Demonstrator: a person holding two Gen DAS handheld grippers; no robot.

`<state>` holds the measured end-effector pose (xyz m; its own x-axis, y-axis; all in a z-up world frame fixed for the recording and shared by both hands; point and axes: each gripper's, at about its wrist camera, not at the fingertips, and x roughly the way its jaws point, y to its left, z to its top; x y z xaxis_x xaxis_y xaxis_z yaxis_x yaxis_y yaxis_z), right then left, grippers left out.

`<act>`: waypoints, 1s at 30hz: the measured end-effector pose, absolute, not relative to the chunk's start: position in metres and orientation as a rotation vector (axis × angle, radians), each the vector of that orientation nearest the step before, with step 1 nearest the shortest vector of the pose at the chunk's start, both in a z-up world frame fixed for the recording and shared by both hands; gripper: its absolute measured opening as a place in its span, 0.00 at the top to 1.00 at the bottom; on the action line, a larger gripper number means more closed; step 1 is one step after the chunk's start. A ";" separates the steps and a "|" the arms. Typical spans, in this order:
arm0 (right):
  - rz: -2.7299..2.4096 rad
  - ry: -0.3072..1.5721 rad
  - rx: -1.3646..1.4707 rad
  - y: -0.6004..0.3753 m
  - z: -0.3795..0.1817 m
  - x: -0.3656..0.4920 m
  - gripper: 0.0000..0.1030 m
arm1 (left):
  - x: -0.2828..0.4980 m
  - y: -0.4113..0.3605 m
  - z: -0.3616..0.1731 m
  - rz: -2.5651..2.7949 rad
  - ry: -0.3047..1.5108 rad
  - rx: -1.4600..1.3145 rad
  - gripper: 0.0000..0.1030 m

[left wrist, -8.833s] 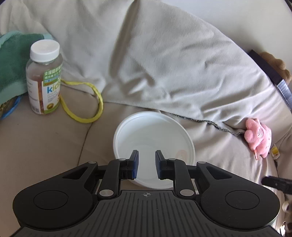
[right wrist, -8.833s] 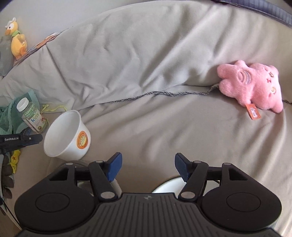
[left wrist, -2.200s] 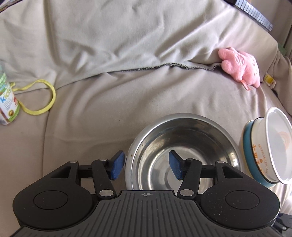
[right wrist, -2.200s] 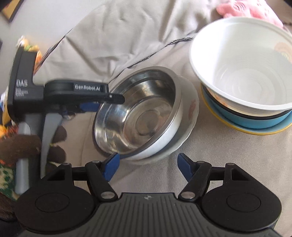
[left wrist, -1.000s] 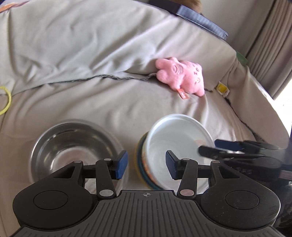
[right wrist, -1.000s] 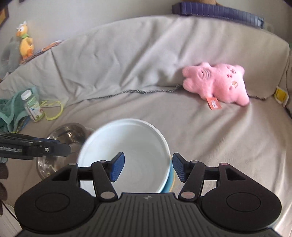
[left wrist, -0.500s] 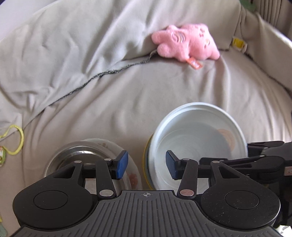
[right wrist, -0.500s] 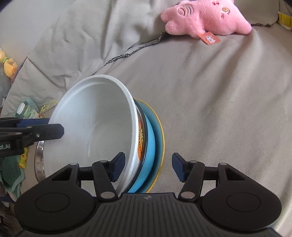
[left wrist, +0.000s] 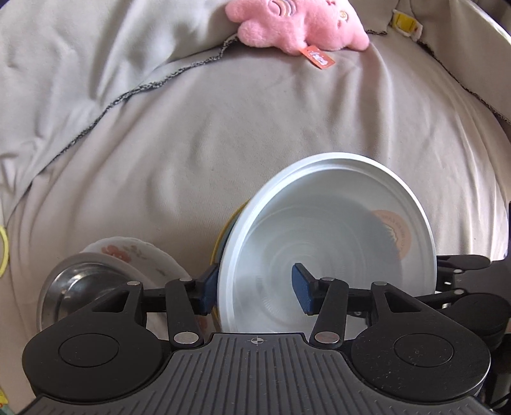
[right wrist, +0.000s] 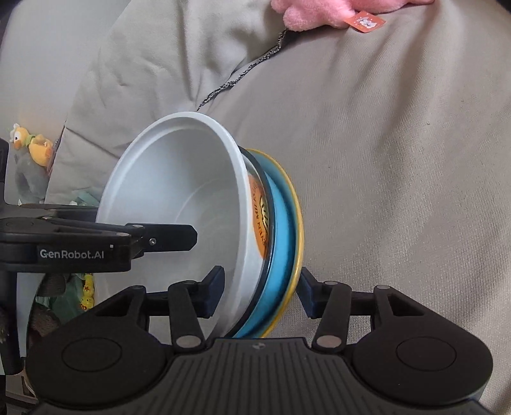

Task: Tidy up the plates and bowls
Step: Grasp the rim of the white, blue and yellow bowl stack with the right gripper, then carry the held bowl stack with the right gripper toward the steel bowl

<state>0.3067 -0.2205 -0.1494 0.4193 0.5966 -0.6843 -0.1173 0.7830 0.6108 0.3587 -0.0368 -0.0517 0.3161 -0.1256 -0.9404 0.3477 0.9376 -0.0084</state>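
Two tools work on a big sofa (left wrist: 287,134). The white bowl (left wrist: 335,242) sits on a blue plate (right wrist: 281,230), beside the steel bowl (left wrist: 64,287), which sits in a flowered bowl (left wrist: 134,255). A second ago both tools were higher; now they have come down around the stack. The right tool (right wrist: 260,293) is closing on the stack's edge but is not squeezing yet. The left tool (left wrist: 252,289) is opening around the white bowl's rim. I think the stack gets lifted next. A pink toy (left wrist: 297,22) lies far back.
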 end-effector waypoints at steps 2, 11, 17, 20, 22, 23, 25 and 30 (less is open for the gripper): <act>0.474 1.040 0.519 -0.217 -0.151 0.305 0.50 | 0.359 -0.038 -0.053 -0.323 1.217 0.227 0.49; 0.494 1.061 0.523 -0.218 -0.154 0.311 0.51 | 0.369 -0.027 -0.049 -0.259 1.226 0.246 0.55; 0.495 1.066 0.525 -0.215 -0.156 0.316 0.50 | 0.368 -0.029 -0.063 -0.318 1.275 0.221 0.53; 0.494 1.069 0.536 -0.215 -0.157 0.317 0.49 | 0.368 -0.030 -0.070 -0.343 1.278 0.233 0.47; 0.495 1.069 0.537 -0.214 -0.158 0.319 0.49 | 0.368 -0.032 -0.073 -0.361 1.266 0.264 0.46; 0.497 1.067 0.530 -0.214 -0.157 0.319 0.49 | 0.368 -0.032 -0.073 -0.362 1.263 0.260 0.46; 0.502 1.059 0.516 -0.215 -0.158 0.317 0.49 | 0.368 -0.032 -0.071 -0.358 1.264 0.252 0.47; 0.500 1.059 0.528 -0.219 -0.156 0.316 0.50 | 0.374 -0.033 -0.070 -0.342 1.286 0.194 0.46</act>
